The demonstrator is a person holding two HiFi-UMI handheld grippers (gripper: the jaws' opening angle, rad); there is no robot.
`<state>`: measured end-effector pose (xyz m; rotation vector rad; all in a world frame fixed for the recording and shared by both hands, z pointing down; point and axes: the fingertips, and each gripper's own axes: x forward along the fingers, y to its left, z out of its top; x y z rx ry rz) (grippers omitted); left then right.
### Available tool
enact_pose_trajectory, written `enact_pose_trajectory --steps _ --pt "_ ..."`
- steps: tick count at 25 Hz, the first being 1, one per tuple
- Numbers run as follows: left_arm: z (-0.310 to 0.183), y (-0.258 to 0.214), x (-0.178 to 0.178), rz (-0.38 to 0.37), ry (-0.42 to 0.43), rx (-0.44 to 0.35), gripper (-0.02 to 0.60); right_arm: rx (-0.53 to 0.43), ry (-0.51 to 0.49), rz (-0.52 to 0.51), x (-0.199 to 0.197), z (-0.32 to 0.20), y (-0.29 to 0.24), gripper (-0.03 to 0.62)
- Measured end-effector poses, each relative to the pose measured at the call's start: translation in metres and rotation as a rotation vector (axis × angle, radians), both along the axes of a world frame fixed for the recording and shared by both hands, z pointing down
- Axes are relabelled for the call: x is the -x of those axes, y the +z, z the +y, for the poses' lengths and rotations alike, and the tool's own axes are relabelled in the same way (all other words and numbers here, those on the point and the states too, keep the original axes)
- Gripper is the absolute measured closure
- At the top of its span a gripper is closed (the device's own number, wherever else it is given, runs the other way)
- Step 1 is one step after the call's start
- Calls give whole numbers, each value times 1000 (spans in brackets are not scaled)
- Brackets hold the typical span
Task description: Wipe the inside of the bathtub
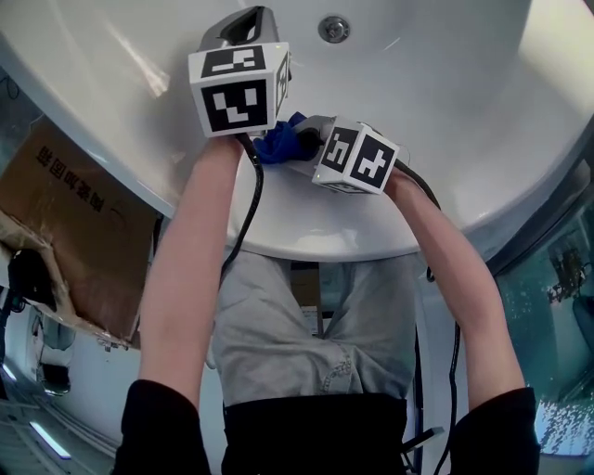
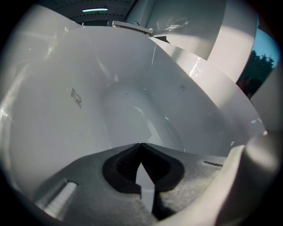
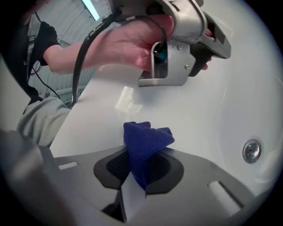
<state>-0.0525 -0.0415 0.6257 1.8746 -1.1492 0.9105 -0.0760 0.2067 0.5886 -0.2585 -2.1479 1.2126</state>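
**Blue cloth clamped in my right gripper at the tub's near edge**

Head view: nearest to me are my dark sleeves (image 1: pixel 167 427) at the bottom edge, and my bare forearms (image 1: pixel 190 269) run up from them toward 12 o'clock. They reach over the near rim of the white bathtub (image 1: pixel 306 237), which fills the upper half. My left gripper (image 1: pixel 243 42) sits at about 11 o'clock, its marker cube facing me and its nose pointing into the basin. My right gripper (image 1: pixel 302 139) lies just right of it, near centre, pointing toward 9 o'clock. The blue cloth (image 1: pixel 277 144) bunches at its tip, right beside the left gripper's cube. A round metal fitting (image 1: pixel 334 28) sits in the tub wall at 12 o'clock. A cardboard box (image 1: pixel 65 223) stands outside the tub at 9 o'clock, and a black cable (image 1: pixel 252 204) trails down from the left gripper.

Left gripper view: the jaws of my left gripper (image 2: pixel 141 148) are pressed together at 6 o'clock with nothing between them. Beyond them is only the curved white inside of the bathtub (image 2: pixel 88 123).

Right gripper view: my right gripper (image 3: pixel 137 161) at 6 o'clock is clamped on the blue cloth (image 3: pixel 143 141), which stands up in a folded peak past the jaw tips. I cannot tell whether the cloth touches the tub surface (image 3: pixel 185 114) behind it. At 12 o'clock my left hand (image 3: pixel 124 44) holds the left gripper (image 3: pixel 185 44) above the rim. The round metal fitting (image 3: pixel 252 151) shows at 4 o'clock.
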Motion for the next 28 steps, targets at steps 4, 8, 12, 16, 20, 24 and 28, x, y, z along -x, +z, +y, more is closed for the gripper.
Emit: enact_pose_trajectory --steps 4,8,12,16,20,24,28 --pt "3 -7 0 -5 7 1 580 32 -26 -64 3 12 -34 520" --pt "0 -11 2 -12 9 -12 580 33 -41 -124 3 19 -64 520" --pt "0 -15 9 -9 -14 -6 580 32 -60 -175 7 26 -95 520" --pt "3 -19 13 -8 -17 -6 580 51 -69 -224 8 35 -124 520" --pt "1 -21 23 -6 -32 -7 580 -16 -108 -265 12 38 -146 520" --pt "1 -17 29 -13 -31 -12 580 -71 -144 -282 11 44 -151 520" --pt "7 -14 28 -21 -45 -5 580 -68 -95 -288 4 35 -147 520"
